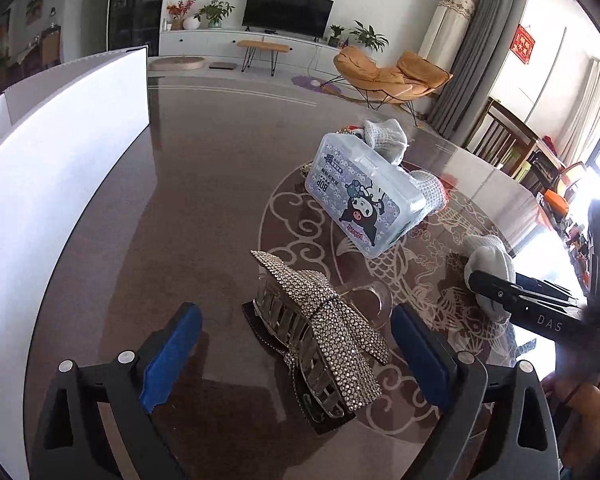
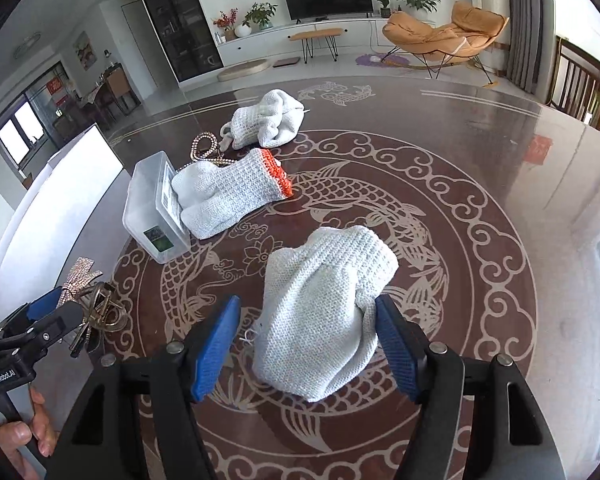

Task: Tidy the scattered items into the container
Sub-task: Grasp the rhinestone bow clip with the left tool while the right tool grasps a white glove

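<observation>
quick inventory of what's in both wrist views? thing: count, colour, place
knit gloves: 3, white; one between right fingers, one orange-cuffed against the box, one farther back
plastic box: 1, clear, cartoon label, table centre
hair clip: 1, rhinestone bow, between left fingers
bead chain: 1, gold-white, behind box
container: 1, white, left edge of table
table: 1, dark brown, fish pattern
left gripper: 1, black, blue fingers, open around clip
right gripper: 1, black, blue fingers, open around glove
hand: 1, on left gripper's handle
</observation>
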A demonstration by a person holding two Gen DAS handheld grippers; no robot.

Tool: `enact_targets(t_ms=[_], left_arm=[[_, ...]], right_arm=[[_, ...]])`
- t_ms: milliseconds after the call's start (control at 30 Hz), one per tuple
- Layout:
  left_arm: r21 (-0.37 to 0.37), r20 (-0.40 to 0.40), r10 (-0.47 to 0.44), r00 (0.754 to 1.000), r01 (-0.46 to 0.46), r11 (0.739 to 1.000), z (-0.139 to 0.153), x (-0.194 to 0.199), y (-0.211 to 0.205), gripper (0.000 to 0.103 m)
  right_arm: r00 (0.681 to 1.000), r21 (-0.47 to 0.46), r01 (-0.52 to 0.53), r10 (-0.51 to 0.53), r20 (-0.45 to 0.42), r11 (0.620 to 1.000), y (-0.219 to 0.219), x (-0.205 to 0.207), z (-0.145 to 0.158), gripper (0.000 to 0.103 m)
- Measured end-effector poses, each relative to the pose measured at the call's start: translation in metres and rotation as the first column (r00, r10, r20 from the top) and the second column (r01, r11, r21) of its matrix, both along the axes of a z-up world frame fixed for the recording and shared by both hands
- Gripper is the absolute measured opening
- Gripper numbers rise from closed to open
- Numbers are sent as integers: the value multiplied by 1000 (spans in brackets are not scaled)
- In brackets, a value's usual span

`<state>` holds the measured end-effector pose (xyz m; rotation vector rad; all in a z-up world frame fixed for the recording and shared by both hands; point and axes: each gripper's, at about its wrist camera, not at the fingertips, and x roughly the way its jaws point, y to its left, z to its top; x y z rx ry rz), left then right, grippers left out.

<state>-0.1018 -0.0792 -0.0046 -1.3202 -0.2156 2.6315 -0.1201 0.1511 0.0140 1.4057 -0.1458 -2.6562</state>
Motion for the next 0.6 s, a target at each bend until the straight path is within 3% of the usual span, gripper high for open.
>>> enact_targets(t_ms=[67,100,133,167,200,233,400,500,600], left_arm=[[-17,14,-21,1000,21,1000,-6,-6,6,96],[-7,9,-39,999,39,999,-8,-6,8,95],[-9,-3,-46,999,45,999,-9,-5,10,84],[-27,-13,-56,998,55,998,-7,-3,13,70],[-33,-16,-76,997,76,997,-6,0,16,69],[-12,-18,-100,995,100,995,-6,4,16,69],[-36,-24,-201,979,200,979,-5,50,22,69],[-66,-42,-204,978,201,977,-4,75,25,69],[-128,-42,-186,982,179,976,-3,79,32,71]], right_arm=[[1000,74,4,-7,29,997,-7,-8,-9,71],[1000,75,-6,6,1,997,-7,-6,-9,66],[999,73,-28,30,-16,997,-7,-4,-9,65],[999,85,-37,39,-24,996,-7,-2,-11,50],[998,88,-41,45,-41,995,-5,2,-10,41],[997,77,-50,54,-50,996,-3,7,-9,38],[987,37,-144,147,-72,989,-1,60,4,37],[981,69,-169,175,-86,983,-4,99,6,39],[988,90,-134,140,-69,987,1,115,-5,48]])
